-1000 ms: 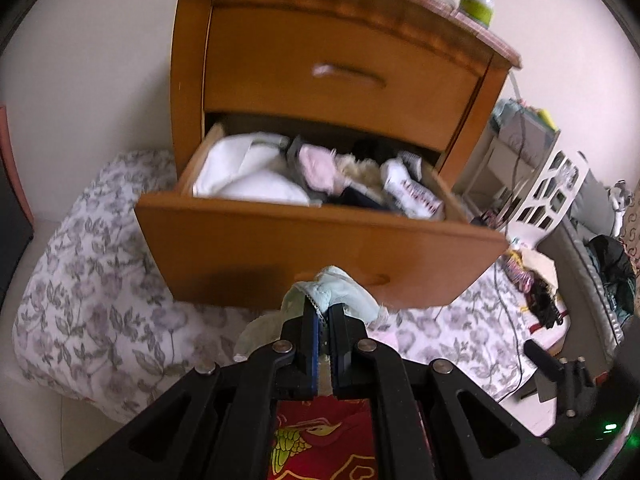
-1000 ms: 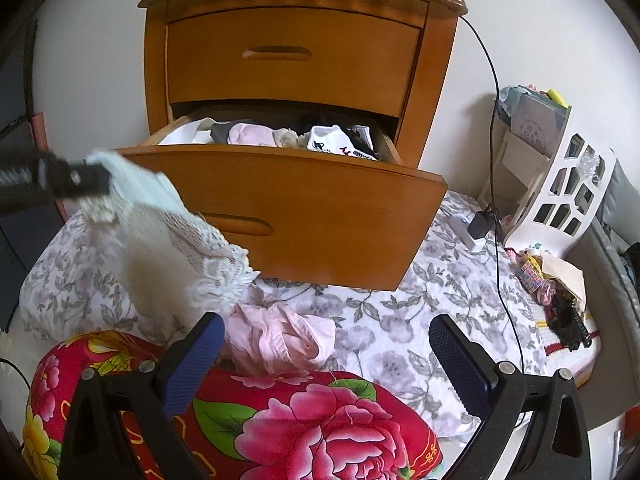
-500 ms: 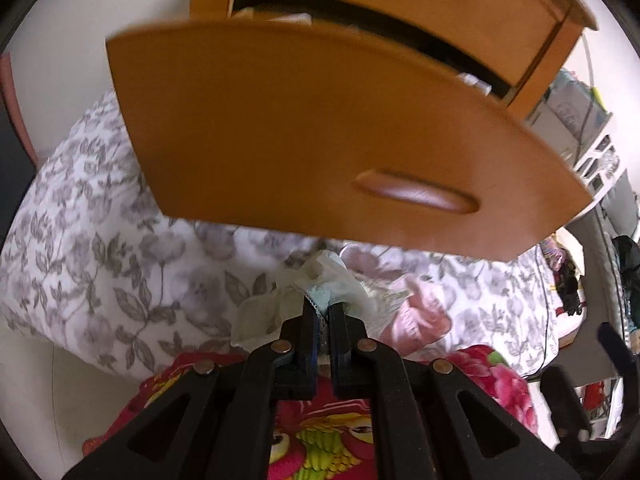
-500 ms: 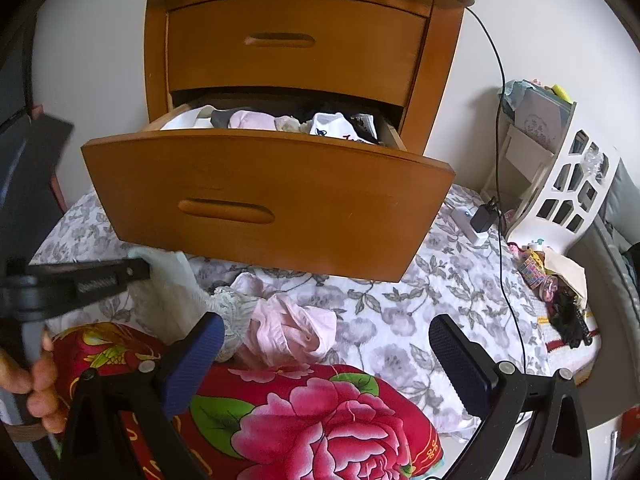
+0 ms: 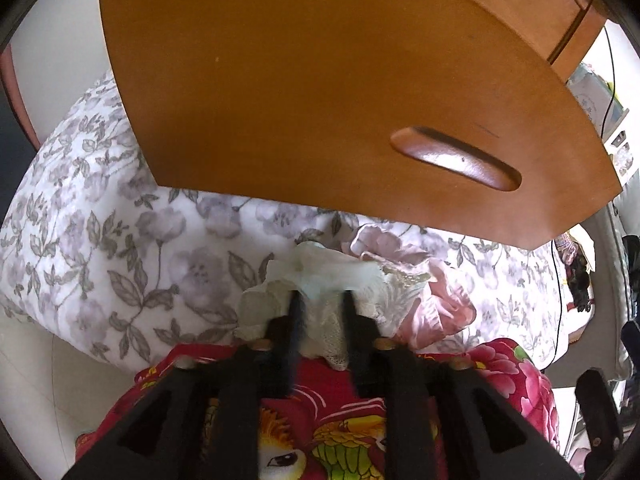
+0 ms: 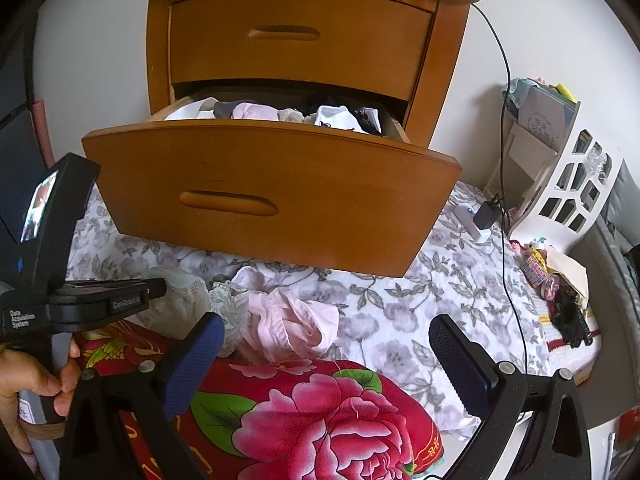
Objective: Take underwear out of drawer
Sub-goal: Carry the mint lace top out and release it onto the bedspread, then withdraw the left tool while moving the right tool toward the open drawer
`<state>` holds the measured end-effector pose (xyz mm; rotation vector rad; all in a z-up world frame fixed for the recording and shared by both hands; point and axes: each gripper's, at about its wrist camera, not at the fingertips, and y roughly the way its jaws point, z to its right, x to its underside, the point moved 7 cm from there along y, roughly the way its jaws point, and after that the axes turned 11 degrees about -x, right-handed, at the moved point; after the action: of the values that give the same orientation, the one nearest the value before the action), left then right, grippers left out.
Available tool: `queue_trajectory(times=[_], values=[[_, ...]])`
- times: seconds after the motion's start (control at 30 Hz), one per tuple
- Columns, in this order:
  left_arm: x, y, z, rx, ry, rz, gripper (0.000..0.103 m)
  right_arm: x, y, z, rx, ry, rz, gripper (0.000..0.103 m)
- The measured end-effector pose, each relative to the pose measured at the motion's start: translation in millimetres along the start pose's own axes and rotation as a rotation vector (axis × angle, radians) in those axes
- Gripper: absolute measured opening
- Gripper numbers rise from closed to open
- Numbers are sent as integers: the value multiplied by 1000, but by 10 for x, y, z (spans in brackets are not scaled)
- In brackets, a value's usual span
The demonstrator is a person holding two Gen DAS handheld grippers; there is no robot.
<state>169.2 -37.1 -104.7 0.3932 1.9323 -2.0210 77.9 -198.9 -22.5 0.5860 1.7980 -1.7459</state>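
Note:
The wooden nightstand's lower drawer (image 6: 272,196) stands pulled out over a floral bed sheet (image 6: 400,304), with several folded garments (image 6: 280,112) inside. In the left wrist view its front (image 5: 320,100) fills the top. Pale lace underwear (image 5: 324,272) lies on the sheet beside pink underwear (image 5: 432,300). My left gripper (image 5: 322,300) is open, its fingers apart on either side of the lace underwear. From the right wrist view, the left gripper (image 6: 158,288) reaches in from the left over the lace underwear (image 6: 188,304), next to the pink underwear (image 6: 288,324). My right gripper (image 6: 326,360) hangs wide open with nothing in it.
A red flowered cushion (image 6: 320,408) lies under both grippers. A hand (image 6: 32,380) holds the left tool. At the right stand a white cut-out rack (image 6: 568,188), a charger with a black cable (image 6: 486,216) and a small heap of oddments (image 6: 560,280).
The left gripper came down from in front of the drawer to the sheet with the lace underwear, and its fingers have parted. The right gripper has barely moved.

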Motion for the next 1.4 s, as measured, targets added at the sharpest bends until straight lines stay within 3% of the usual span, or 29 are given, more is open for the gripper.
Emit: queue_trajectory(times=[0.03,0.13,0.23,0.57,0.77,1.07,1.4], values=[[-6,-13,4,-2,2,6,39,0,2,-3,-1,-1,-1,103],[-24,-67,19,-1,11,16,43,1,8,-4,-2,-3,-3,103],[-49,-144,-3,-7,10,32,58,7,8,-4,-2,-3,-4,103],[-220,-488,-201,-52,-46,157,91,34,19,0,-6,-3,-9,103],[-274,-584,-292,-64,-61,198,94,28,16,-10,-7,-2,-1,103],[-378,-890,-388,-73,-115,329,99,-1,20,20,-24,16,11,103],[-443,-998,-406,-121,-87,430,100,-92,29,63,-71,45,37,103]])
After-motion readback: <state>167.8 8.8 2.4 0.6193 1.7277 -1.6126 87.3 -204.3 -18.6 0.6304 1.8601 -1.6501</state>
